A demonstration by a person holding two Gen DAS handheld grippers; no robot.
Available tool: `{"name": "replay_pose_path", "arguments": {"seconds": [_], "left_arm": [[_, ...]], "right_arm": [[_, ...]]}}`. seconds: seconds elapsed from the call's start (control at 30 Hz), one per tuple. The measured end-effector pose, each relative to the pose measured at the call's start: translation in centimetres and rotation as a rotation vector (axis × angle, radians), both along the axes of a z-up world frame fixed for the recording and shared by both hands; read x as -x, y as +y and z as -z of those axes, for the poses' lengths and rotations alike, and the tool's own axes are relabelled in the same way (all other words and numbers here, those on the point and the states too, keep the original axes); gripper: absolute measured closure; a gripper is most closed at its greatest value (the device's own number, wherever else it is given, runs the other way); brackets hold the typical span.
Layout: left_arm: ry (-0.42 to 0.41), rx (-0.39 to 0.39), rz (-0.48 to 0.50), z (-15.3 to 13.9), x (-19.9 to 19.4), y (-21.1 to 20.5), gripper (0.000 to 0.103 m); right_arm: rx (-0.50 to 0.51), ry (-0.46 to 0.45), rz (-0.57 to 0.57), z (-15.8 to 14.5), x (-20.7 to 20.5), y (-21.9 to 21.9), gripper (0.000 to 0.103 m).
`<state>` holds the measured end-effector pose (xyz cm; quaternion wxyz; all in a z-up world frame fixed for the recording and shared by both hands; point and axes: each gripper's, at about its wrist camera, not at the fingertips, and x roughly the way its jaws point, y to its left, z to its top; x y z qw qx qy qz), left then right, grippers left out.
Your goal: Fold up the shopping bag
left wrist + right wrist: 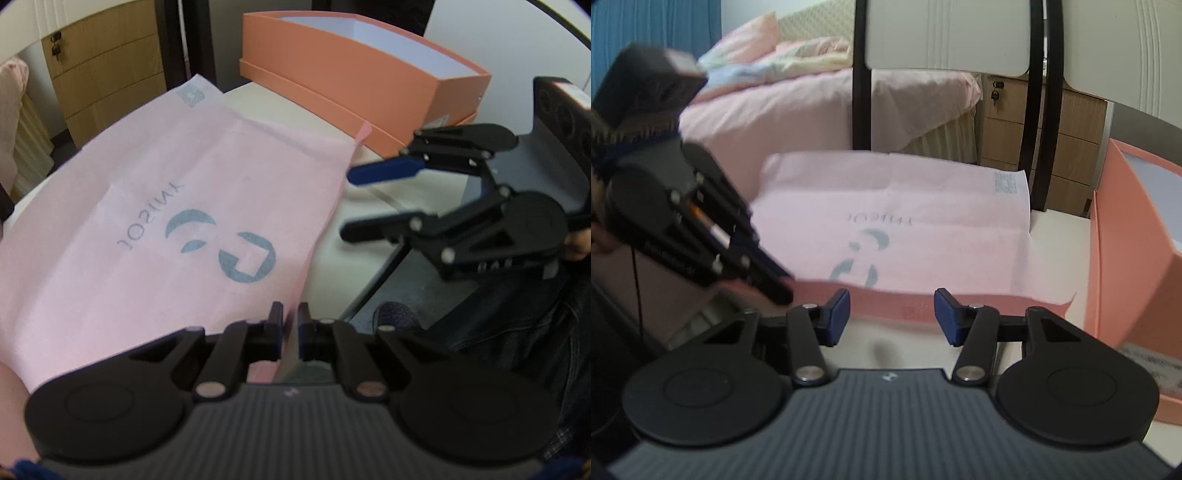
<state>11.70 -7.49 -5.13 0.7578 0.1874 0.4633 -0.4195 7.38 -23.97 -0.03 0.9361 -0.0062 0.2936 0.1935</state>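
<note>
A pale pink shopping bag (177, 206) with a blue-grey logo lies flat on the cream table; it also shows in the right wrist view (923, 221). My left gripper (290, 314) is shut on the bag's near corner edge and lifts it slightly. It appears in the right wrist view (775, 288) at the left, pinching the bag's near edge. My right gripper (892, 312) is open and empty, just short of the bag's near edge. It shows in the left wrist view (349, 203) to the right of the bag, jaws apart.
An open salmon-orange box (354, 85) stands on the table behind and right of the bag, also in the right wrist view (1126, 258). A wooden drawer unit (103, 70), a black chair frame (862, 74) and a pink bed (812, 107) lie beyond the table (369, 229).
</note>
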Motion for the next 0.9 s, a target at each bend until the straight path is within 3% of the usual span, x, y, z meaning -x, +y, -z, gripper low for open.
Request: {"name": "replay_pose_path", "arguments": {"seconds": [0.1,0.17,0.4,0.57,0.6,0.67,0.9], "left_arm": [[0.033,0.003,-0.015,0.7,-0.9,0.3,0.095],[0.046,0.000,-0.020,1.2,-1.5,0.5,0.095],[0.040,0.022,-0.034,1.2,-1.6,0.9,0.094],[-0.002,0.017,-0.034,1.0,-0.9,1.0,0.069],[-0.016,0.015,-0.029,0.9,-0.6,0.9,0.061],[-0.064,-0.005,0.007,0.7,0.5,0.6,0.055],[-0.238,-0.098,0.064,-0.5,4.0,0.1,0.053]], "right_arm": [[-0.028,-0.069,-0.026,-0.1,-0.5,0.0,0.053],[0.011,-0.105,-0.060,0.0,-0.9,0.8,0.056],[0.007,-0.062,-0.092,1.8,-2.2,2.0,0.063],[0.011,-0.013,-0.084,3.0,-4.0,2.7,0.063],[0.006,0.009,-0.080,3.3,-4.4,2.7,0.063],[0.007,0.043,-0.065,3.8,-4.8,2.8,0.063],[0.031,0.046,-0.070,3.9,-4.8,2.8,0.064]]}}
